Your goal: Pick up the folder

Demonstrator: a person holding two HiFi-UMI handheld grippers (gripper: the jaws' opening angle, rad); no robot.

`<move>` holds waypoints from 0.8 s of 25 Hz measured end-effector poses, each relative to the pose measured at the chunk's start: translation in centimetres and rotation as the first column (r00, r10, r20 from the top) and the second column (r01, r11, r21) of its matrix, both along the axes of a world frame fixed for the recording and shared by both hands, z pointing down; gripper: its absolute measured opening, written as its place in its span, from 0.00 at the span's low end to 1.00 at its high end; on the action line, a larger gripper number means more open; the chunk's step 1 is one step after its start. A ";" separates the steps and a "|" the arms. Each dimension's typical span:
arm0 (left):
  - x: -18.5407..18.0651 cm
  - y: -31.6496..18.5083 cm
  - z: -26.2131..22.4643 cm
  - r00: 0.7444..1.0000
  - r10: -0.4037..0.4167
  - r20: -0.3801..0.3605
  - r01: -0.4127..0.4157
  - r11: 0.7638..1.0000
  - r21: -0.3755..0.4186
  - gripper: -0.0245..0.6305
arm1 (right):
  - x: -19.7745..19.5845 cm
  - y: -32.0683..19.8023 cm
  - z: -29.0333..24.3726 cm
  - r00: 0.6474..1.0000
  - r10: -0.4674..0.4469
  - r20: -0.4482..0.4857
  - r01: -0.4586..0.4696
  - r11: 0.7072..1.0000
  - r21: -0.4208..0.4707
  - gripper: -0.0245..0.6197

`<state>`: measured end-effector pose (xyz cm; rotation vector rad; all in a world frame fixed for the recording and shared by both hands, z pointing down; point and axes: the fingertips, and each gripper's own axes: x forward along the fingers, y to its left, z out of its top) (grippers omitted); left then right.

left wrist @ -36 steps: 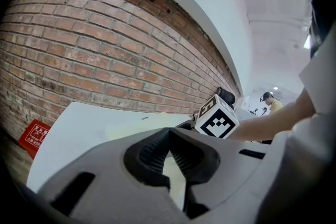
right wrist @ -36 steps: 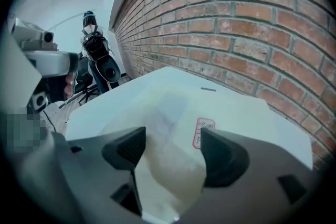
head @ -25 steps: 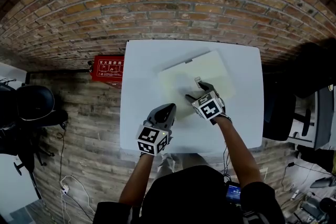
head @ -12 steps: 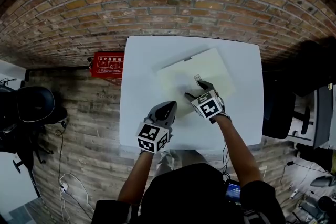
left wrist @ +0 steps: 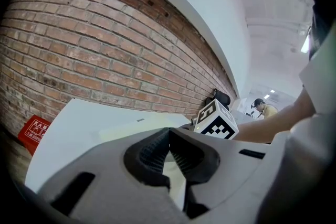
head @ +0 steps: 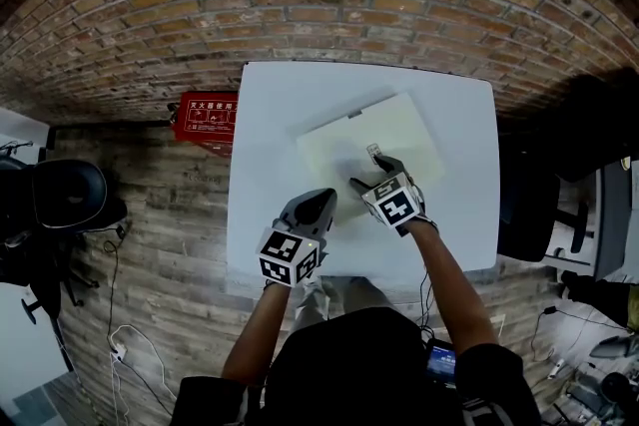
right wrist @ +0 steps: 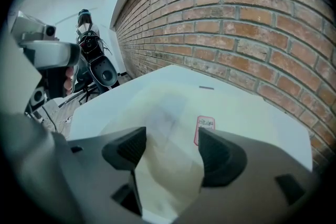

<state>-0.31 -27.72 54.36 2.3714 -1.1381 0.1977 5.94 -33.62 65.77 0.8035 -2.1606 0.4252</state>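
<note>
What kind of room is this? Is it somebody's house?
Probably a lab or office, not a house: a bare white table stands against a brick wall, a black office chair sits on the wood floor, and cables trail nearby.

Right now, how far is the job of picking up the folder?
Done: nothing; the folder lies flat on the table. In hand: the right gripper hangs open over its near edge, the left gripper is shut beside it. Left: grip and lift.
</note>
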 end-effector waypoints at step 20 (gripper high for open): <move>-0.2 4.8 -0.3 0.997 0.028 -0.072 -0.029 0.999 -0.015 0.05 | -0.8 5.4 0.1 1.000 -0.008 -0.014 0.008 1.000 -0.010 0.50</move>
